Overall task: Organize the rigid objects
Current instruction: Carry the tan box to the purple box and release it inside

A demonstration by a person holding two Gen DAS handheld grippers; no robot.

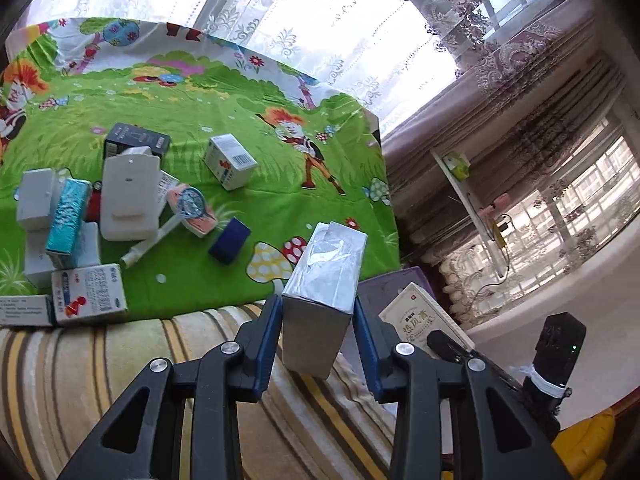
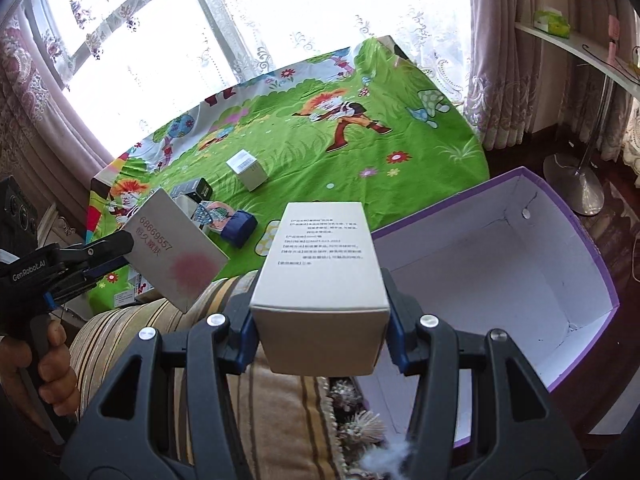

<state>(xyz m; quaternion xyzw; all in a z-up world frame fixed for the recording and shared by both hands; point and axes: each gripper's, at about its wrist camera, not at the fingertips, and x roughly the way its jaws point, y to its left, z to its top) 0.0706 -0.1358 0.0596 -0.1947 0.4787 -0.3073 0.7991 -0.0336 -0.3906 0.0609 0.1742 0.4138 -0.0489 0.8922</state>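
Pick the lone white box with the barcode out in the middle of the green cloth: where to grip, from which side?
Grip the white barcode box across its two long side faces, coming from above. It lies alone on the green cloth, with clear space around it, so both fingers should fit; the barcode end faces up.

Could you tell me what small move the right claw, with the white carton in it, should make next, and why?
Probably carry it a little further right, over the purple storage box, then let go. The right claw is shut on the white carton, which hangs just left of the box's open, empty interior; the left claw also holds a silver carton awaiting its turn.
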